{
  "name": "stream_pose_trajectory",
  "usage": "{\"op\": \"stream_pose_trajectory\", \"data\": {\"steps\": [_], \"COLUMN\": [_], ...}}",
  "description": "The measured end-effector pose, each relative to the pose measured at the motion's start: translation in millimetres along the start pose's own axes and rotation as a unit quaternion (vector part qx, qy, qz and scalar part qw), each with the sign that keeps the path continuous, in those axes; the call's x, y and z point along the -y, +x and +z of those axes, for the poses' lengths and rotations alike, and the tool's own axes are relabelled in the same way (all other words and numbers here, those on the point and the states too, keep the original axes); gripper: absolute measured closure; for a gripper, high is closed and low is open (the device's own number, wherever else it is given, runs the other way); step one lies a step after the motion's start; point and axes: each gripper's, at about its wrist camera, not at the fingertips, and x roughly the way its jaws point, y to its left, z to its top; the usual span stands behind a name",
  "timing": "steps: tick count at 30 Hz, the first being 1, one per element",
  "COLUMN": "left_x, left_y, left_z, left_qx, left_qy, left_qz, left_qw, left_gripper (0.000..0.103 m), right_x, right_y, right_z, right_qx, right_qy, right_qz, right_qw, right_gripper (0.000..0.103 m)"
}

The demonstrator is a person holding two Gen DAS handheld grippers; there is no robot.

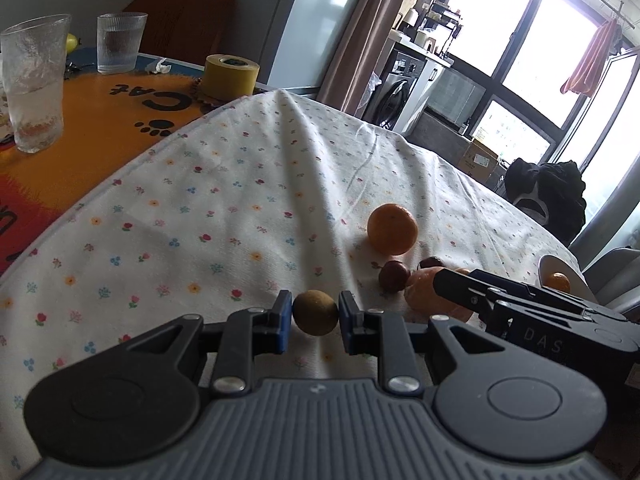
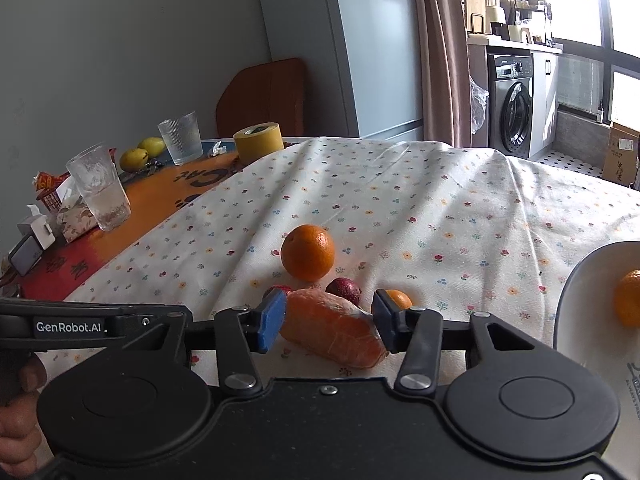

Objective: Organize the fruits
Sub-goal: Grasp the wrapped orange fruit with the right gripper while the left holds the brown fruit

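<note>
My left gripper (image 1: 315, 314) is shut on a small brown-green round fruit (image 1: 315, 312), its blue pads pressing both sides just above the flowered cloth (image 1: 224, 200). My right gripper (image 2: 330, 320) is shut on an orange fruit wedge (image 2: 332, 330), one pad at each end. The same wedge (image 1: 426, 294) shows under the right gripper (image 1: 448, 284) in the left wrist view. A large orange (image 2: 307, 253) and two dark red fruits (image 2: 343, 290) lie just beyond. A small orange (image 2: 396, 299) peeks from behind the right finger. A white bowl (image 2: 580, 280) at the right holds one orange (image 2: 628, 298).
On the orange mat at the far left stand two glasses (image 2: 100, 188), a yellow tape roll (image 2: 258, 142), two yellow fruits (image 2: 134, 159) and small boxes. A brown chair back (image 2: 264, 96) stands behind the table. A hand (image 2: 20, 420) grips the left handle.
</note>
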Motion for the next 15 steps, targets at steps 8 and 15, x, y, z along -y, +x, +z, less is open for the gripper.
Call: {"op": "stream_pose_trajectory", "data": {"steps": [8,15], "left_x": [-2,3], "left_y": [5,7], "left_z": [-3,-7], "left_qx": [-0.002,0.007], "left_qy": [0.0,0.017], "left_qz": [0.004,0.011], "left_qw": [1.0,0.9998], "left_gripper": [0.079,0.08], "right_x": [1,-4], "right_y": [4,2], "right_z": [-8,-10], "right_qx": [-0.03,-0.034], "right_qy": [-0.002,-0.007], "right_qz": [0.0,0.0], "right_qw": [1.0,0.999], "right_gripper": [0.063,0.065]}}
